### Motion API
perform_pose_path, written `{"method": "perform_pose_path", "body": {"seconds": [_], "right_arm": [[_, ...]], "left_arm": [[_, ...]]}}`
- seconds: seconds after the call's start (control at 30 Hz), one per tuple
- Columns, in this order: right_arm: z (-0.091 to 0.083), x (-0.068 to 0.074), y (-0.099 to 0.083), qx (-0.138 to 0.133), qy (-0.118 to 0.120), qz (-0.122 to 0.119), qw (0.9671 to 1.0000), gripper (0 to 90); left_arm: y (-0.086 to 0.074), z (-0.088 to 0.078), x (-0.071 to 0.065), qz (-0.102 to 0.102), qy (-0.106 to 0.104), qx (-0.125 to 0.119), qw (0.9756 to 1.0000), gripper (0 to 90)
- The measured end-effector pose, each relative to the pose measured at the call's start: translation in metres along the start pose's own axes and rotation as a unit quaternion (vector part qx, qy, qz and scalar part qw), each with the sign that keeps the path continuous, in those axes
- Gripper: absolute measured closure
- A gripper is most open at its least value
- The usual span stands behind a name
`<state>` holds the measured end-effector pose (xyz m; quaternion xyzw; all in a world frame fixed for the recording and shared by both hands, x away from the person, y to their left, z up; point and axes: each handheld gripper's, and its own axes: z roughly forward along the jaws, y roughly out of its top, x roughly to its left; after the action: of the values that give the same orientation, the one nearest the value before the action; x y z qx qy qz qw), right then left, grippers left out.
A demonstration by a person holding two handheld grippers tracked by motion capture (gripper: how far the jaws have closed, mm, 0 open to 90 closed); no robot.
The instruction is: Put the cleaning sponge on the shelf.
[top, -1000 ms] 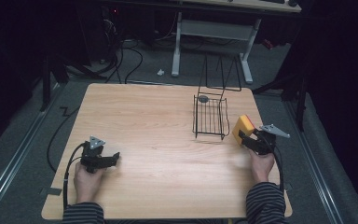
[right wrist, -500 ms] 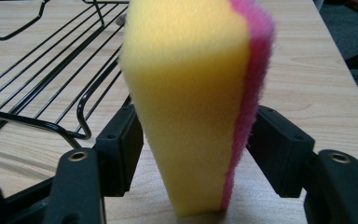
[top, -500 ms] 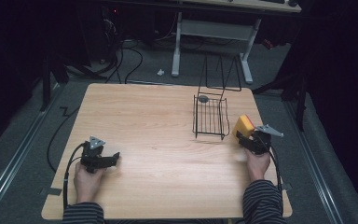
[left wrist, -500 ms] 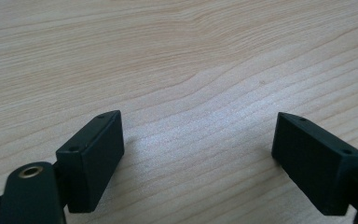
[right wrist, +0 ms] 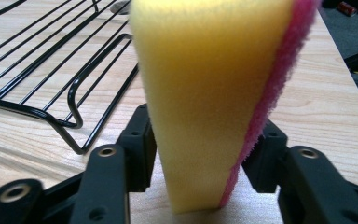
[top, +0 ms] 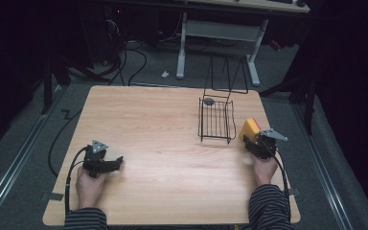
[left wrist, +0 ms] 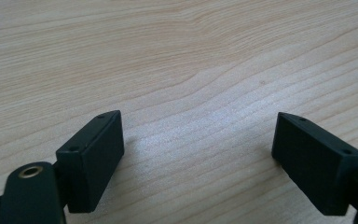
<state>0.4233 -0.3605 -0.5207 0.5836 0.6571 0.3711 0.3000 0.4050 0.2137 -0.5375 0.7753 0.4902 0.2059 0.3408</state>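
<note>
Standing on edge at the table's (top: 163, 120) right side, just beside the wire basket (top: 216, 120), the yellow sponge (right wrist: 205, 93) is judged light, soft and compressible. It is clamped low across its faces by the right gripper (right wrist: 200, 158), whose jaws have just been closing. The left gripper (left wrist: 196, 154) rests low and gapes empty

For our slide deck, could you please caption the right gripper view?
Right claw shut on a yellow sponge with a pink scouring side, beside a black wire rack on the wooden table.
</note>
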Motion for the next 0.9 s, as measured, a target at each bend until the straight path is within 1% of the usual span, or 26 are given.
{"method": "perform_pose_path", "body": {"seconds": [0.1, 0.27, 0.53, 0.57, 0.63, 0.83, 0.9], "right_arm": [[0.000, 0.000, 0.000, -0.001, 0.001, -0.004, 1.0000, 56.9], [-0.002, 0.002, 0.000, 0.001, 0.001, -0.011, 0.9999, 60.6], [-0.005, 0.002, 0.002, -0.001, 0.007, -0.011, 0.9999, 61.2], [-0.006, 0.002, 0.002, -0.004, 0.008, -0.015, 0.9998, 61.2], [-0.008, 0.003, 0.003, -0.005, 0.010, -0.013, 0.9998, 61.2], [-0.017, 0.004, 0.006, -0.015, 0.018, -0.020, 0.9995, 61.2], [-0.019, 0.005, 0.006, -0.016, 0.019, -0.018, 0.9995, 61.2]], "left_arm": [[0.000, 0.000, 0.000, 0.000, 0.000, 0.000, 1.0000, 17.2], [0.000, 0.000, 0.000, 0.000, 0.000, 0.000, 1.0000, 17.2], [0.000, 0.000, 0.000, 0.000, 0.000, 0.000, 1.0000, 17.2], [0.000, 0.000, 0.000, 0.000, 0.000, 0.000, 1.0000, 17.2], [0.000, 0.000, 0.000, 0.000, 0.000, 0.000, 1.0000, 17.2], [0.000, 0.000, 0.000, 0.000, 0.000, 0.000, 1.0000, 17.2], [0.000, 0.000, 0.000, 0.000, 0.000, 0.000, 1.0000, 17.2]]}}
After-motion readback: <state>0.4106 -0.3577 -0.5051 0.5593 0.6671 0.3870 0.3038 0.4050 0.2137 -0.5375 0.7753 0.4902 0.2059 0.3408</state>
